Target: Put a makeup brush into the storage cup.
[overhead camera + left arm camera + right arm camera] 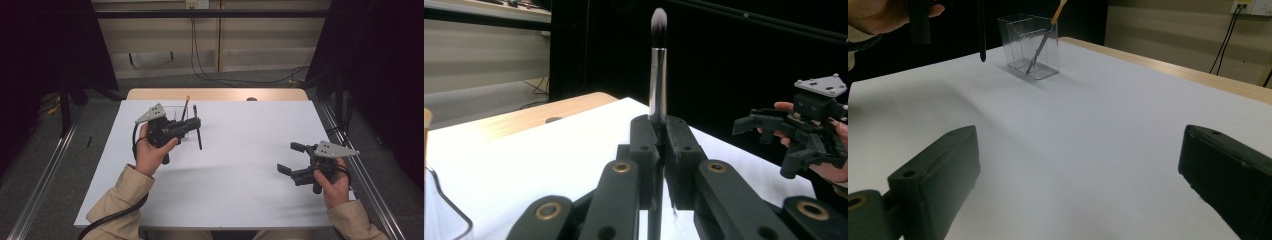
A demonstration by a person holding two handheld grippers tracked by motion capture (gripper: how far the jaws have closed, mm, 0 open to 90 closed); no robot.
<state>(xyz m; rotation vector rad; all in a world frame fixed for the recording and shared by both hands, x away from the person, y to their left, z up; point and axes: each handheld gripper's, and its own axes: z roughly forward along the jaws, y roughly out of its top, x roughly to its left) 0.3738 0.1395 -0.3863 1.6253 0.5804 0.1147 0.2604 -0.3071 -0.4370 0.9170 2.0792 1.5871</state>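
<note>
A: Tongs first, nearest the viewer: the right gripper (300,162) rests low at the near right of the white table (240,200), jaws spread wide with nothing between them.

B: And the left gripper (192,125)?

A: Clamped on a makeup brush (657,70). From the left gripper view the jaws meet around the handle, the silver ferrule and bristle tip rising straight above them; the dark handle end hangs below.

B: So the long axis?

A: Close to upright, bristles up, handle down, crossing the jaws at right angles. In the high view the handle tail slants slightly toward the person.

B: Where does it lie relative to the holder?

A: Farther back stands a clear plastic holder (1030,47), already containing one orange-handled brush (1045,37) leaning inside. The held brush hangs just beside and in front of it, handle end above the table. The left hand is much the nearer; the likely move is across and down into the open top.
</note>
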